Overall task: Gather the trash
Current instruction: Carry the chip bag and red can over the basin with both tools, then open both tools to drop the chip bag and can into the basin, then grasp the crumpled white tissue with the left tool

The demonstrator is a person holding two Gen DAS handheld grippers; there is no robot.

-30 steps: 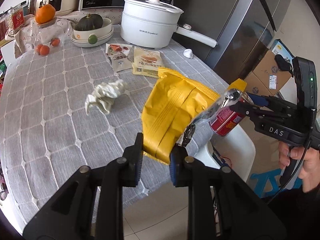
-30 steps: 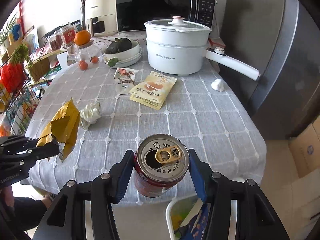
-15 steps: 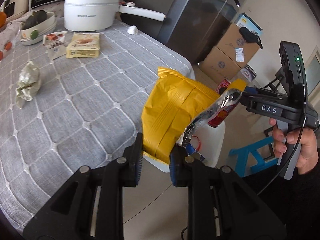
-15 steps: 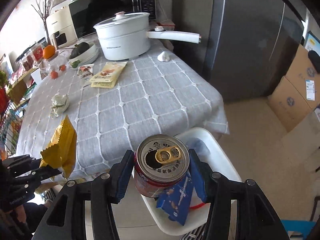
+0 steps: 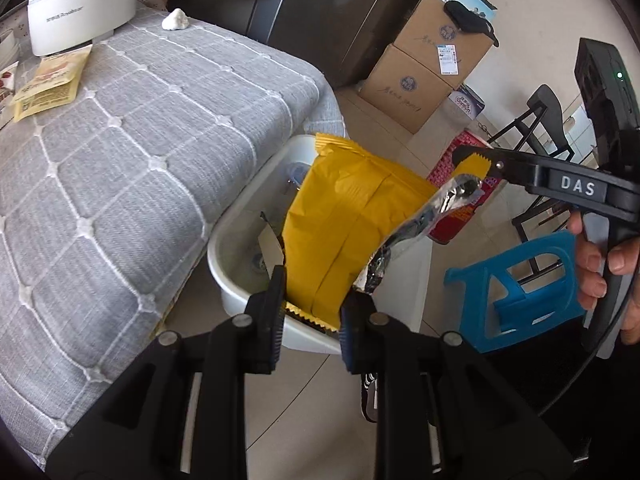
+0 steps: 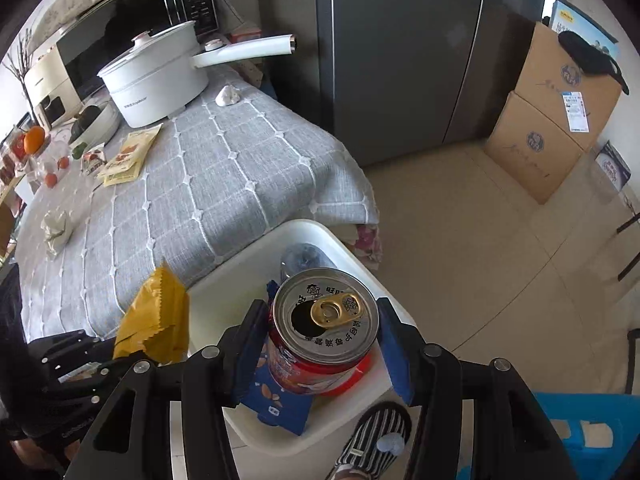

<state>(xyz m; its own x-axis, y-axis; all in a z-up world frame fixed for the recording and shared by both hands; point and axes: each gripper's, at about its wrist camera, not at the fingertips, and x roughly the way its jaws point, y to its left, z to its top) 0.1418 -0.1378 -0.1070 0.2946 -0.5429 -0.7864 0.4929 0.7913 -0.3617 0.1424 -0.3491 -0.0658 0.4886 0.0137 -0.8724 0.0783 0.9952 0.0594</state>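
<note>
Left tool (image 5: 313,304) clamps the crinkled yellow foil snack bag (image 5: 344,224), right tool (image 6: 322,344) grips the opened red drink can (image 6: 320,340) — both over the white plastic bin (image 6: 224,300) beside the grey-clothed worktop (image 6: 208,184).

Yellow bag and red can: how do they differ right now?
The yellow bag is soft, creased and torn open, silver lining showing; the red can is rigid and round, its tab pulled. The bag is in the left gripper, the can in the right gripper. Both hang over the white bin, unreleased.
</note>
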